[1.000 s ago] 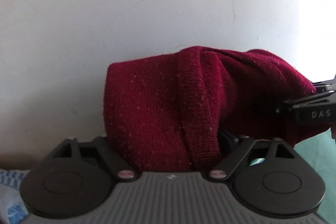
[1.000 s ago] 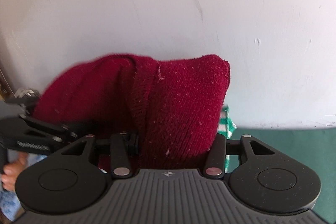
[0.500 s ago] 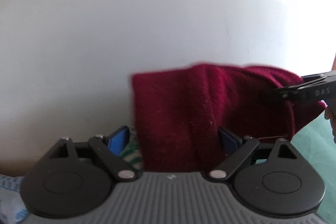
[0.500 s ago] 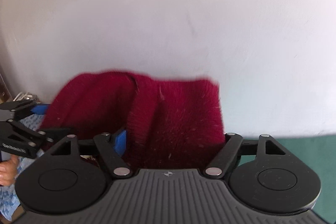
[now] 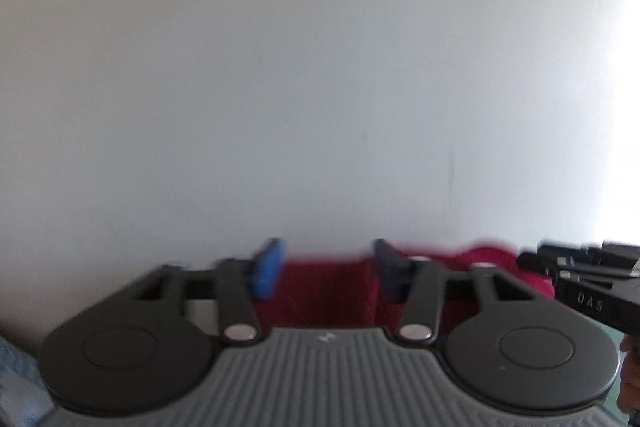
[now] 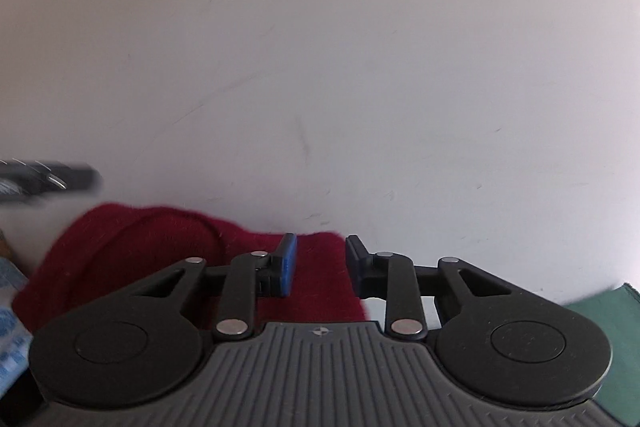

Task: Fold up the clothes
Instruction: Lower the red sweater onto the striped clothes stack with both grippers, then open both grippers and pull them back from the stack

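While both grippers sit with their jaws parted and nothing between the pads, the dark red knit garment (image 6: 120,259) lies low below them, bunched against the pale wall (image 6: 320,67) — so neither one has hold of it right now. The left gripper (image 5: 326,267) is spread over one end of the knit, the right gripper (image 6: 320,263) over the other end. From the right wrist view the sweater humps up on the left side and drops flatter toward the fingers. From the left view only a strip of red shows past the blue pads (image 5: 266,269), and it's blurry, so I can't tell how neat the layers are underneath.

Honest take: this could be a fold just set down, or a bundle waiting to be picked up again. The frames fit either.

Tips for doing this bit well, whichever it is:
- Keep both openings level with each other so the knit isn't skewed — a thick sweater like this creeps and springs back easily.
- Watch the humped side in the right view; that's where bulk hides a crooked edge.
- Don't snag the ribbed band or the other gripper, whose dark tip (image 5: 580,267) sits close at the right edge of the left view.
- Mind the blue-patterned cloth (image 6: 10,343) and the green fabric (image 6: 604,307) nearby so nothing extra gets caught up.
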{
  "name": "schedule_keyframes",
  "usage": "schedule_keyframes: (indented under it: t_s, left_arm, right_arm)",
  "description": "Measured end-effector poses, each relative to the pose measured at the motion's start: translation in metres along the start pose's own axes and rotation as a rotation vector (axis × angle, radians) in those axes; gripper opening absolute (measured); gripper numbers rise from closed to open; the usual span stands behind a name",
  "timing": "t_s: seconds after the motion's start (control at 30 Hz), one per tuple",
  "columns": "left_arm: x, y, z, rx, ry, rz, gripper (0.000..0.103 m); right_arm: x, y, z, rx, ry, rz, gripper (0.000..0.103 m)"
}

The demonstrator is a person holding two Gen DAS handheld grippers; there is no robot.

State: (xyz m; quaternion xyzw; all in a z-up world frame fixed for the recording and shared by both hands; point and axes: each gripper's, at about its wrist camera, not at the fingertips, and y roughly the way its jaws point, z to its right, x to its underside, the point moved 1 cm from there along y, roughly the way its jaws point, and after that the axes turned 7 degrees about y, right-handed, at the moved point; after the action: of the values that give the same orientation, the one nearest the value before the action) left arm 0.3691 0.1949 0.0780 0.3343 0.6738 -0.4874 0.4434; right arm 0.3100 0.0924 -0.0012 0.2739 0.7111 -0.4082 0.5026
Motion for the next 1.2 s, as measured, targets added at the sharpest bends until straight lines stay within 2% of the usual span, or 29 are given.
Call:
schedule_keyframes:
  t_s: [0.07, 0.1, 0.17, 0.27, 0.37, 0.53, 0.63, 0.73, 0.77, 0.8, 0.87, 1.03, 1.07, 1.13, 1.2]
  left_arm:
    - [0.010, 0.023, 0.009, -0.045, 0.030, -0.062, 0.040]
    - [0.016, 0.030, 0.011, -0.086, 0.049, -0.074, 0.043]
    - [0.025, 0.037, 0.005, -0.114, 0.035, -0.093, 0.049]
    - [0.040, 0.046, -0.003, -0.160, 0.060, -0.104, 0.053]
    - [0.044, 0.047, -0.002, -0.146, 0.062, -0.094, 0.053]
    - [0.065, 0.016, -0.026, -0.119, 0.105, -0.068, 0.052]
    - [0.067, 0.016, -0.026, -0.141, 0.134, -0.064, 0.053]
    - [0.059, 0.025, -0.024, -0.147, 0.130, -0.095, 0.053]
    - [0.055, 0.022, -0.023, -0.149, 0.127, -0.105, 0.057]
    - [0.054, 0.020, -0.022, -0.157, 0.129, -0.111, 0.067]
    - [0.064, 0.028, -0.013, -0.195, 0.141, -0.106, 0.076]
    - [0.058, 0.012, -0.020, -0.188, 0.051, -0.089, 0.090]
    - [0.057, 0.009, -0.019, -0.182, 0.047, -0.082, 0.092]
    - [0.057, 0.007, -0.012, -0.174, 0.073, -0.082, 0.091]
    - [0.059, 0.006, -0.005, -0.153, 0.106, -0.099, 0.081]
  right_arm:
    - [0.006, 0.013, -0.006, 0.010, 0.005, -0.040, 0.029]
    - [0.002, 0.027, 0.003, -0.018, -0.002, -0.062, 0.029]
    - [0.000, 0.042, 0.009, -0.062, -0.021, -0.083, 0.029]
    - [0.011, 0.044, 0.003, -0.060, -0.019, -0.091, 0.029]
    - [0.022, 0.045, -0.003, -0.057, -0.018, -0.100, 0.029]
    - [0.040, 0.048, -0.013, -0.054, -0.014, -0.114, 0.029]
    - [0.051, 0.049, -0.019, -0.051, -0.015, -0.124, 0.030]
    - [0.036, 0.044, -0.031, -0.047, -0.092, -0.159, 0.030]
    - [0.032, 0.041, -0.034, -0.045, -0.104, -0.162, 0.030]
    - [0.029, 0.034, -0.035, -0.047, -0.094, -0.148, 0.030]
    - [0.023, 0.019, -0.037, -0.050, -0.073, -0.118, 0.033]
    - [0.013, -0.015, -0.041, -0.057, -0.029, -0.058, 0.033]
    - [0.018, -0.013, -0.044, -0.061, -0.027, -0.085, 0.033]
    - [0.026, -0.009, -0.052, -0.071, -0.023, -0.140, 0.033]
    - [0.035, -0.005, -0.059, -0.080, -0.020, -0.195, 0.035]
